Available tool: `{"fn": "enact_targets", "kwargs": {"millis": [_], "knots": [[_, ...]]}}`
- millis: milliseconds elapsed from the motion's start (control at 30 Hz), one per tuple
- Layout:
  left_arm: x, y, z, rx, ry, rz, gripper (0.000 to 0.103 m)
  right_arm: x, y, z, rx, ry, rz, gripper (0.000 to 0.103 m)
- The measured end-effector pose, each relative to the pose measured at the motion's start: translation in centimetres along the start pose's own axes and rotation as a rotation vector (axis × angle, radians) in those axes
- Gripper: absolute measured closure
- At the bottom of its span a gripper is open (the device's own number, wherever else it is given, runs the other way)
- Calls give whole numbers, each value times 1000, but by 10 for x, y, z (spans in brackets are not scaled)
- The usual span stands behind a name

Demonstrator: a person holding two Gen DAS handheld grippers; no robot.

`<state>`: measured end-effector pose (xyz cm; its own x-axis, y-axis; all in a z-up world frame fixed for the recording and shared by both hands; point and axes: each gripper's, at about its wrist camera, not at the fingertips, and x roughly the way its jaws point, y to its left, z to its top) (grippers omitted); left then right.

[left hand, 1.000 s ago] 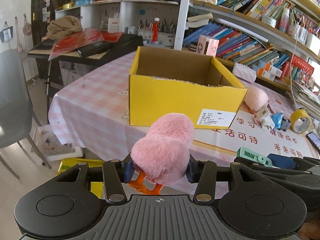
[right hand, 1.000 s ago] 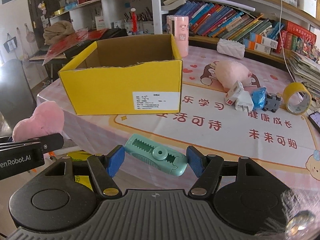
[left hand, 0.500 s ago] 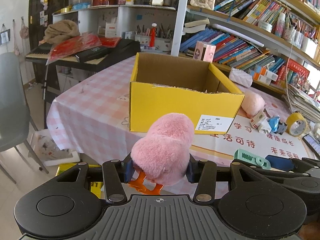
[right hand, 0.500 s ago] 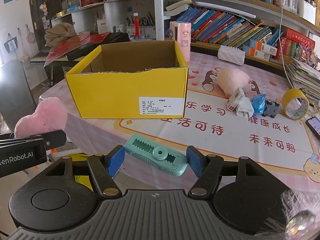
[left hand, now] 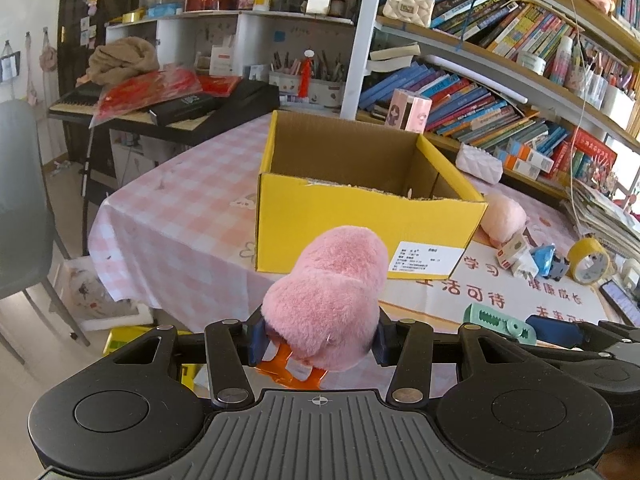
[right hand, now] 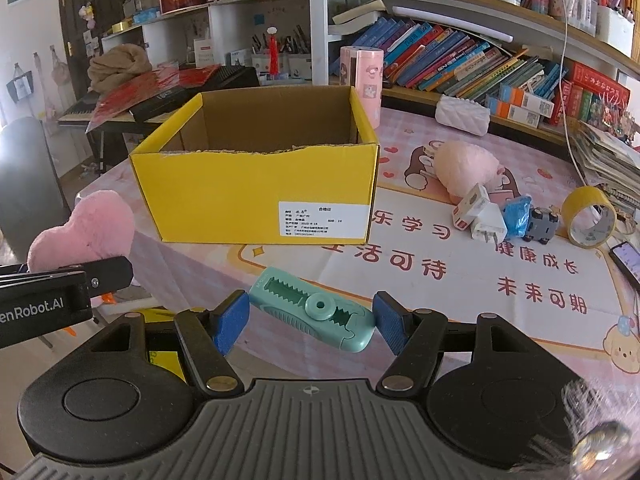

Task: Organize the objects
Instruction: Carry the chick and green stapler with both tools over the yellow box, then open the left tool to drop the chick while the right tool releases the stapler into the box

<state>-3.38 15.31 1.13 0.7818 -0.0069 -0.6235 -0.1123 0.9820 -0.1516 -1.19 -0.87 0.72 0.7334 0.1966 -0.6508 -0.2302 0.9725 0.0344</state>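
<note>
My left gripper is shut on a fluffy pink plush toy with orange feet, held in the air before the table's near edge. My right gripper is shut on a mint green box cutter, its blue pads pressing both ends. An open yellow cardboard box stands ahead of both grippers on the pink tablecloth; its inside looks empty where visible. In the right wrist view the box is ahead and slightly left, with the plush at far left.
To the right of the box lie a pale pink plush, a white charger, a blue toy, a small grey car, a tape roll and a phone. Bookshelves line the back. A grey chair stands left.
Both views have risen slightly, so the box appears a little lower and more of its inside shows. Both grips are unchanged.
</note>
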Motion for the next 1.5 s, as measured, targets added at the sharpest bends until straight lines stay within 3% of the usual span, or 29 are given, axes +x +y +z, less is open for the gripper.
{"fn": "enact_targets", "kwargs": {"millis": [433, 867, 1000, 1233, 1500], "knots": [[16, -8, 34, -21, -43, -30, 56, 18, -9, 38, -11, -22, 25, 37], [62, -24, 101, 26, -154, 27, 56, 65, -19, 118, -68, -131, 87, 37], [92, -27, 110, 28, -120, 65, 56, 99, -23, 137, -107, -129, 92, 37], [132, -26, 111, 28, -30, 123, 56, 156, -24, 149, -200, -34, 131, 37], [156, -28, 116, 55, 27, 180, 56, 186, -17, 156, -366, -29, 178, 37]]}}
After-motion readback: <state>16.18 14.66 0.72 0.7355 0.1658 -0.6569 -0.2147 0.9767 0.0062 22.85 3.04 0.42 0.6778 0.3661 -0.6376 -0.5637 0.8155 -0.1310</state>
